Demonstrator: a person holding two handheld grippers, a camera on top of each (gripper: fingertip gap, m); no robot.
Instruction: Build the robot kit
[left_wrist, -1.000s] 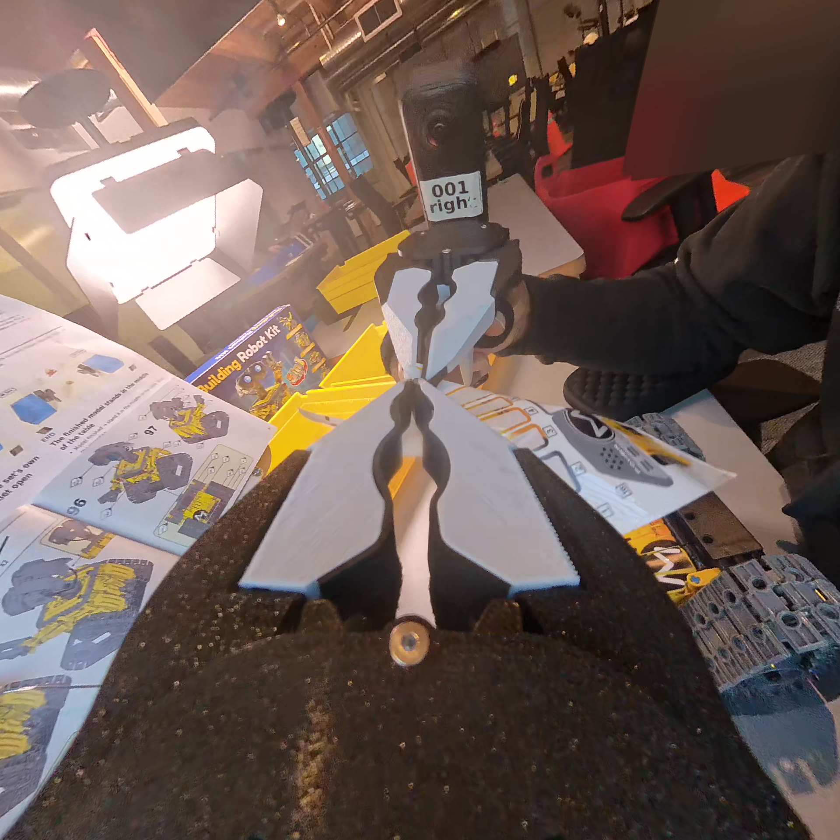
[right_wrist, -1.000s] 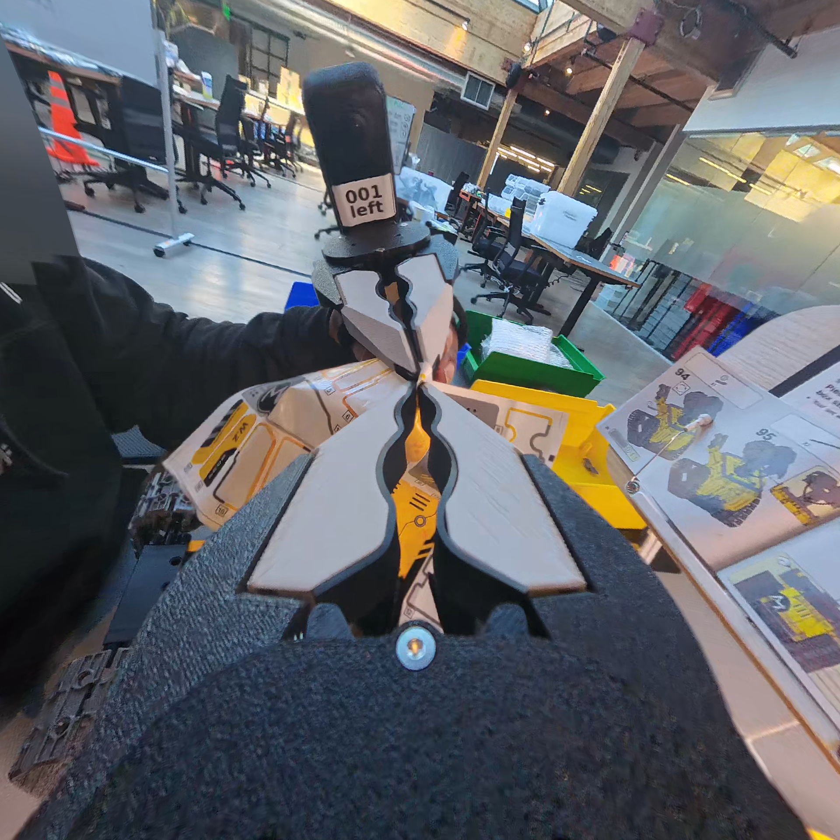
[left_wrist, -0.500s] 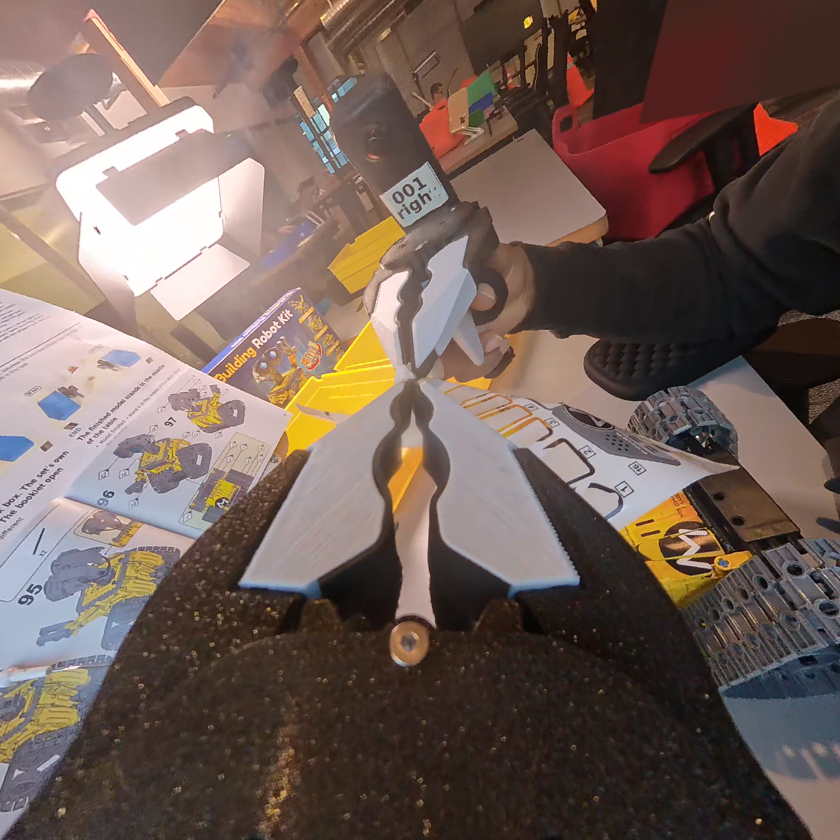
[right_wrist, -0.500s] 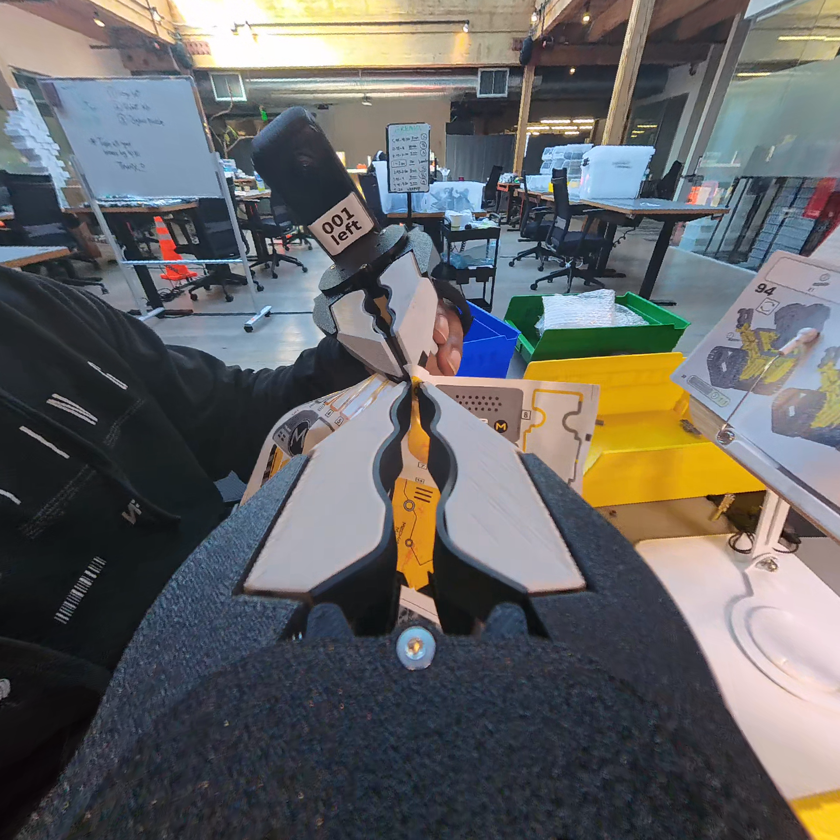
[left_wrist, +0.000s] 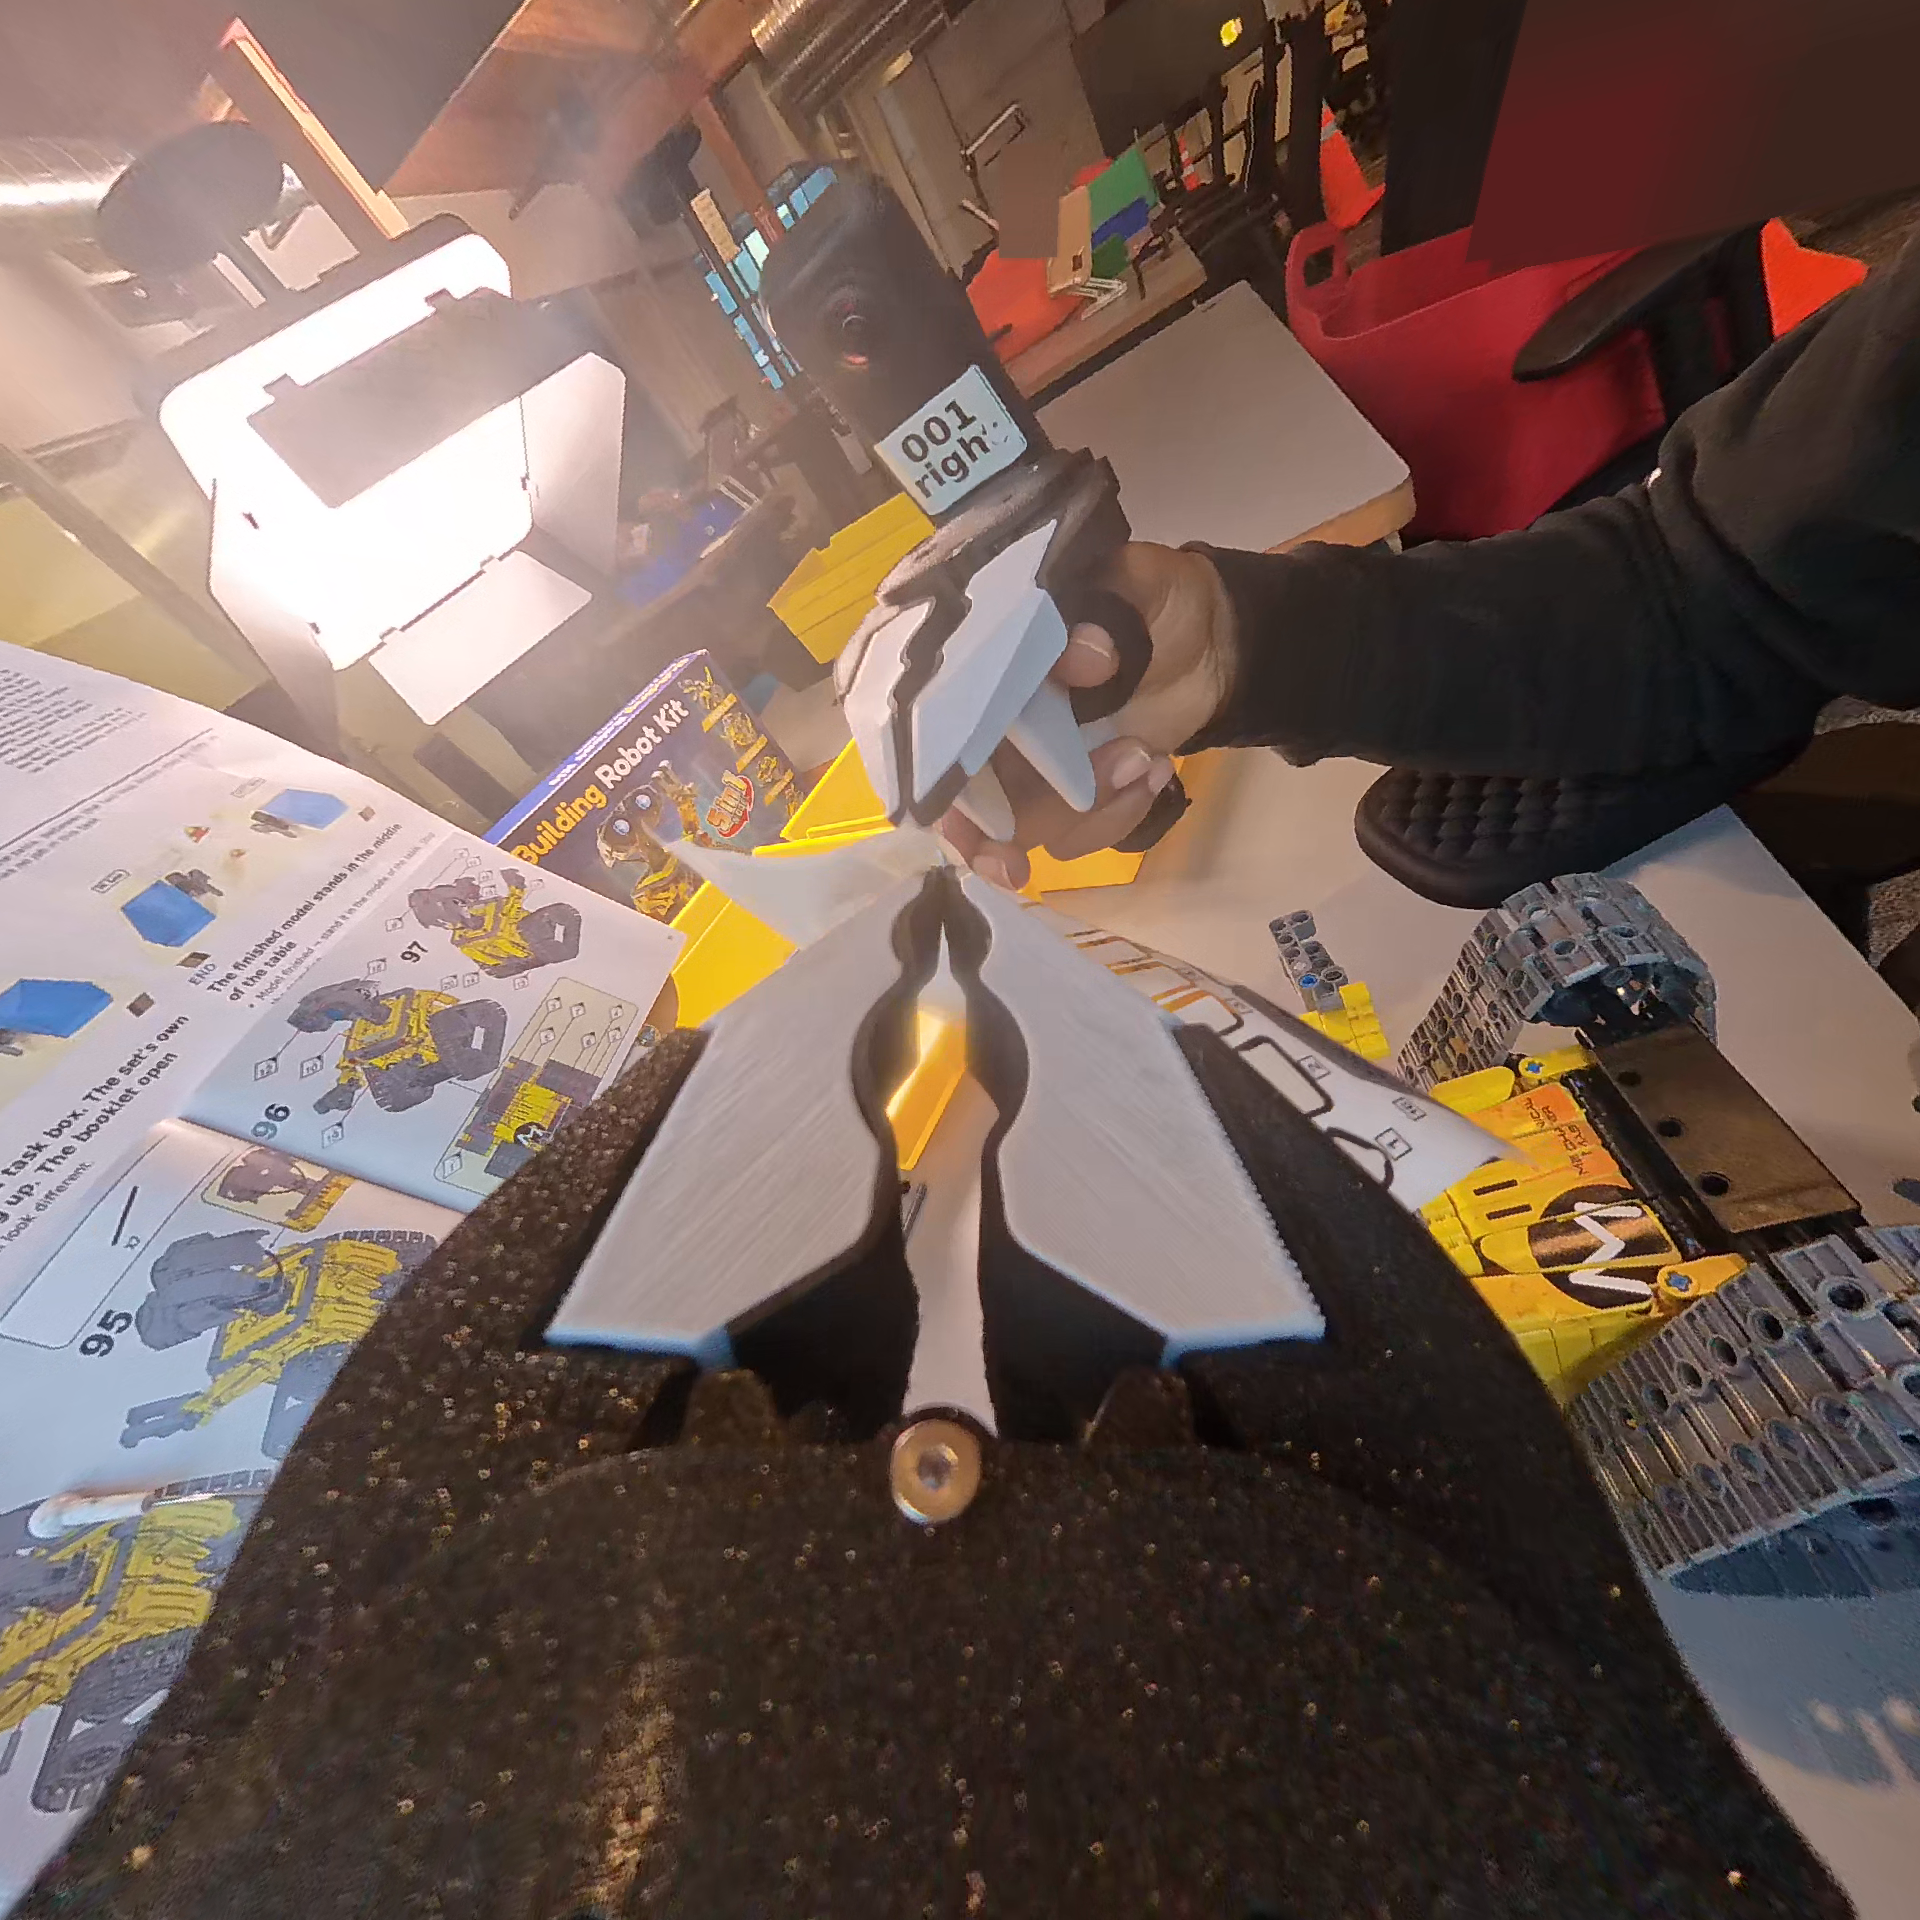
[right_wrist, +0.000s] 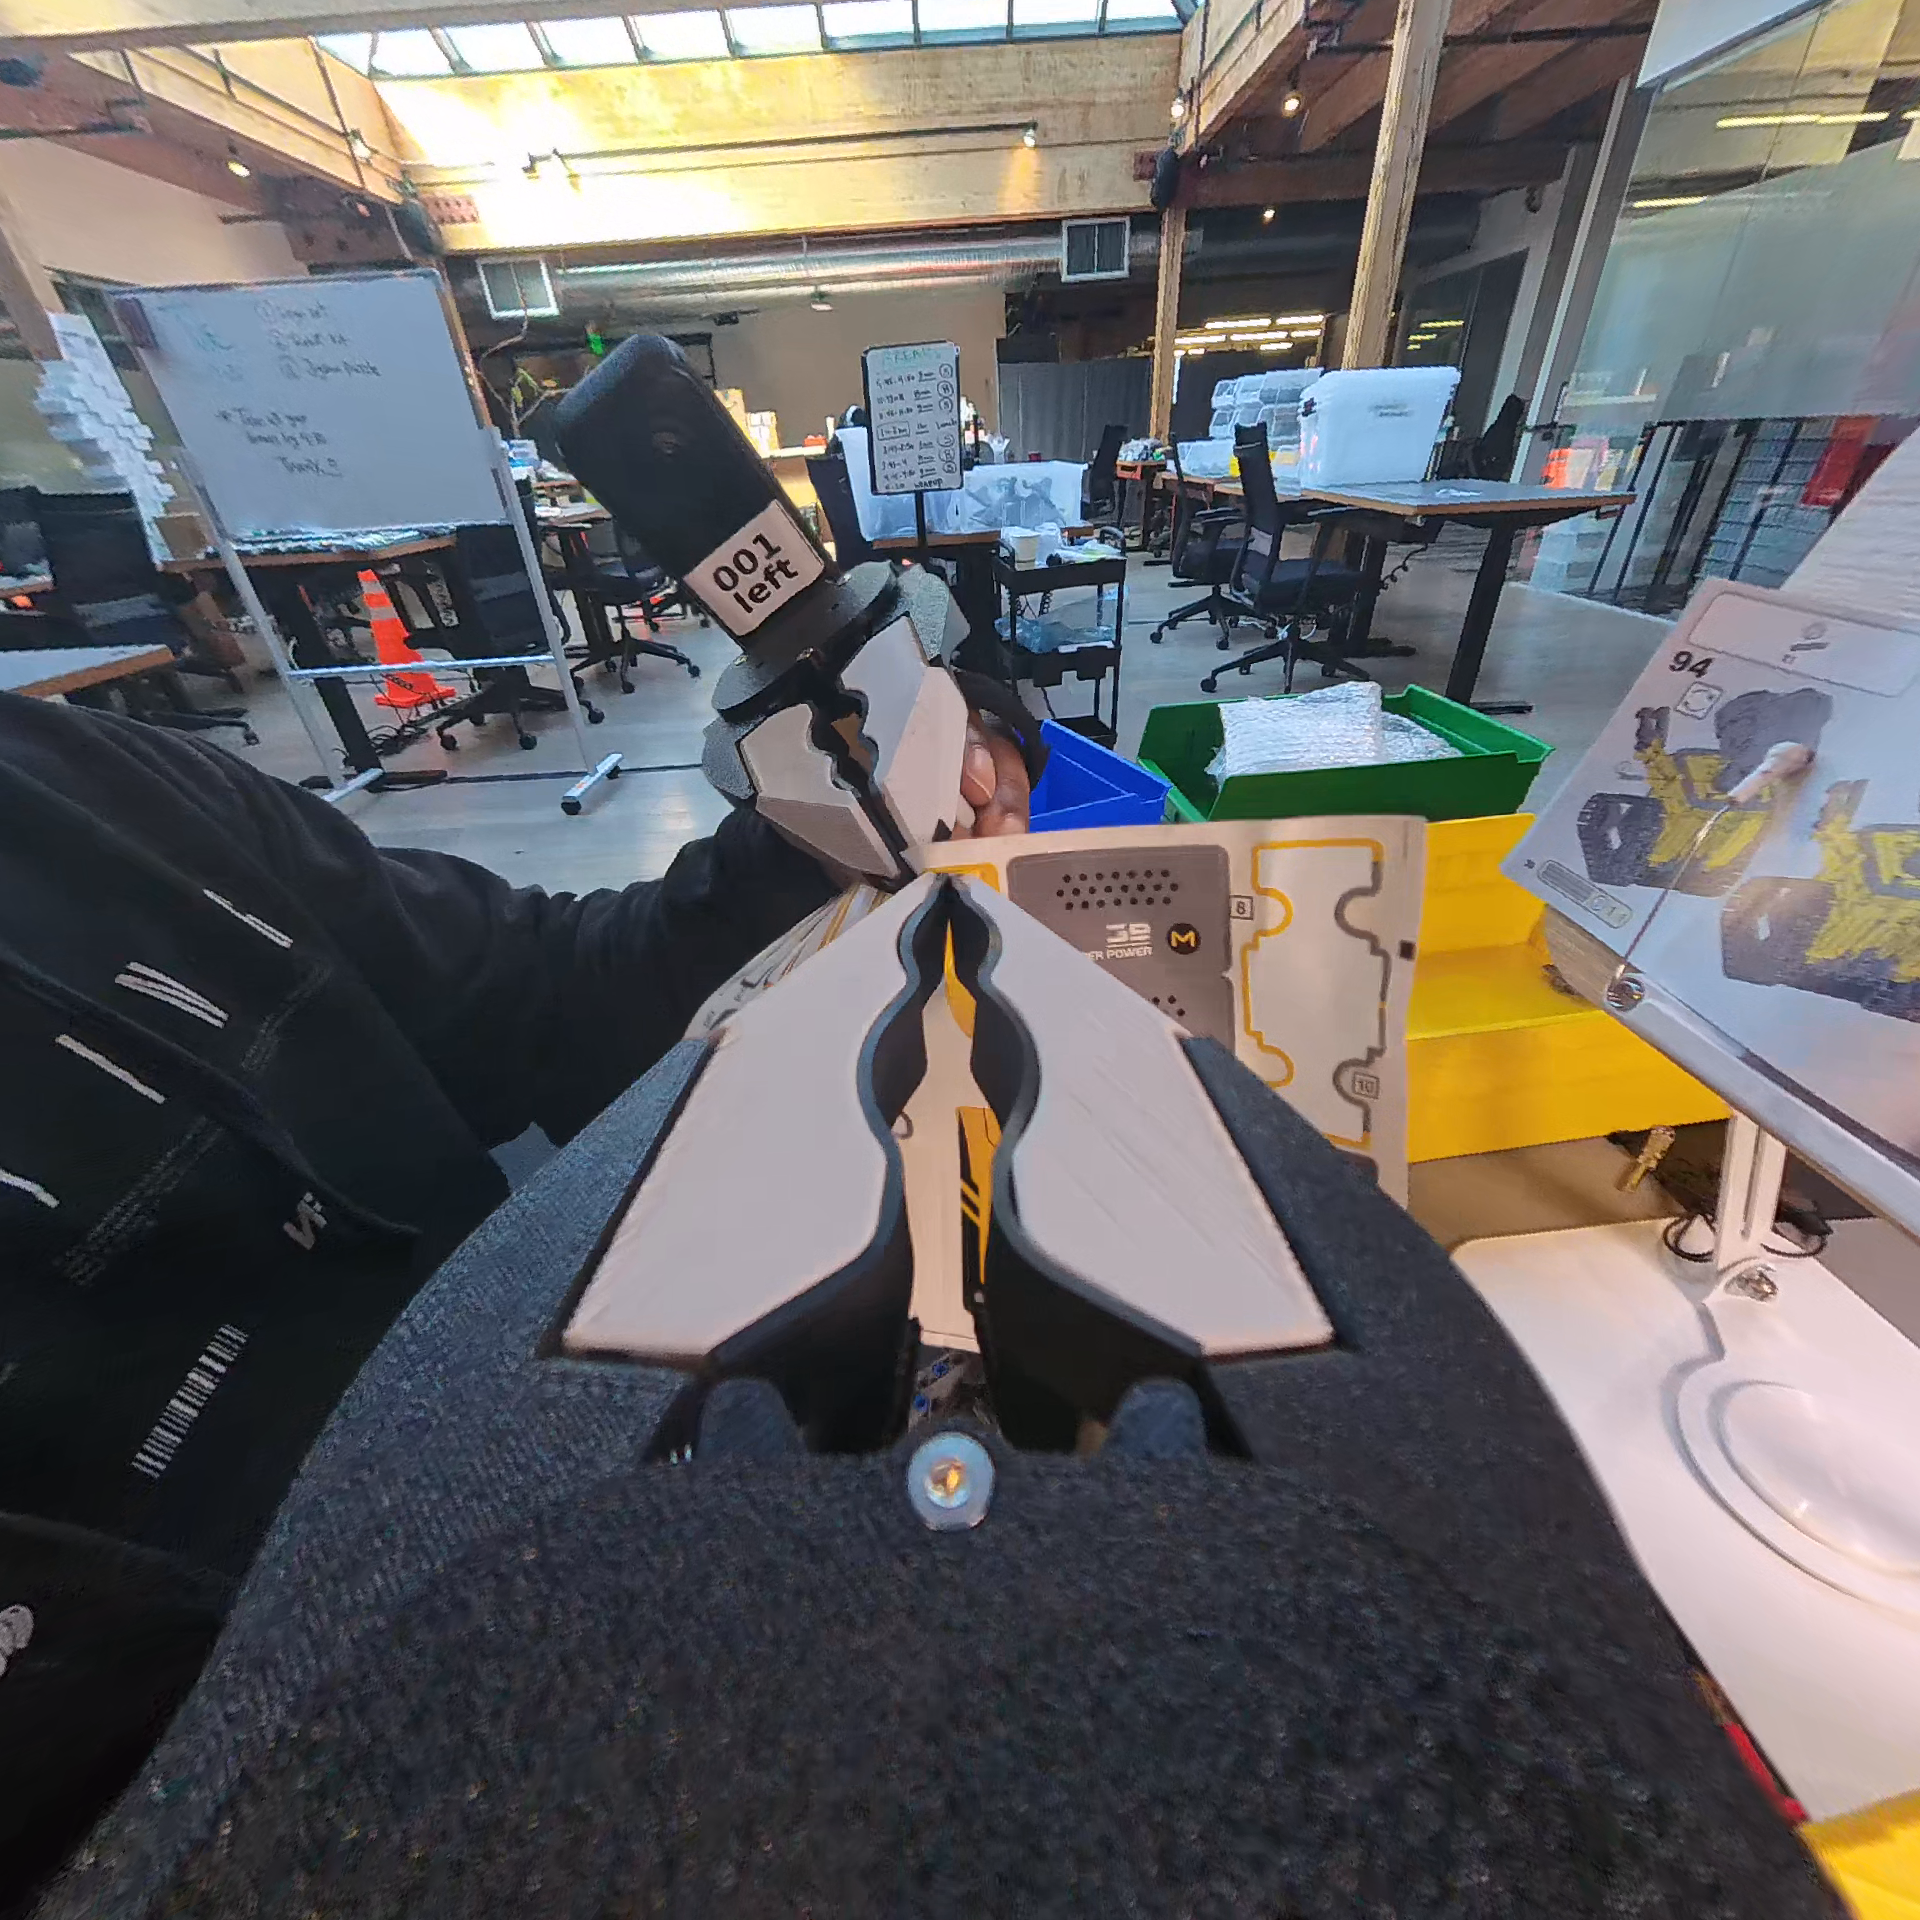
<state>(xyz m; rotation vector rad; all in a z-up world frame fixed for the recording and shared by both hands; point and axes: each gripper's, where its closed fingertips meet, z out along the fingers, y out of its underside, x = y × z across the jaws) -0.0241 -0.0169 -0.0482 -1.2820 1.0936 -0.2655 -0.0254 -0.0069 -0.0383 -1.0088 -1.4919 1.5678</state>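
Observation:
A white sticker sheet (left_wrist: 1299, 1049) with grey and yellow printed shapes hangs in the air above the table. My left gripper (left_wrist: 940, 878) is shut on one edge of it. My right gripper (right_wrist: 945, 888) is shut on the same sheet (right_wrist: 1299, 966) from the opposite side, so the two sets of tips nearly meet. In the left wrist view the right gripper (left_wrist: 930, 821) comes in tilted from above, held by a hand in a black sleeve. In the right wrist view the left gripper (right_wrist: 904, 868) comes in tilted from the upper left.
An open instruction booklet (left_wrist: 312, 935) stands on a holder at the left. A yellow and grey robot model with tracks (left_wrist: 1714, 1351) sits at the right. Yellow bins (right_wrist: 1507, 1039), a green bin (right_wrist: 1351, 769), a kit box (left_wrist: 665, 790) and a bright light panel (left_wrist: 395, 447) lie beyond. Both grippers' tips are close together, under 4 cm apart.
Both grippers have stayed shut on the sheet while tilting. The right gripper has swung up to look level across the room, and the sheet now stands more upright before it.

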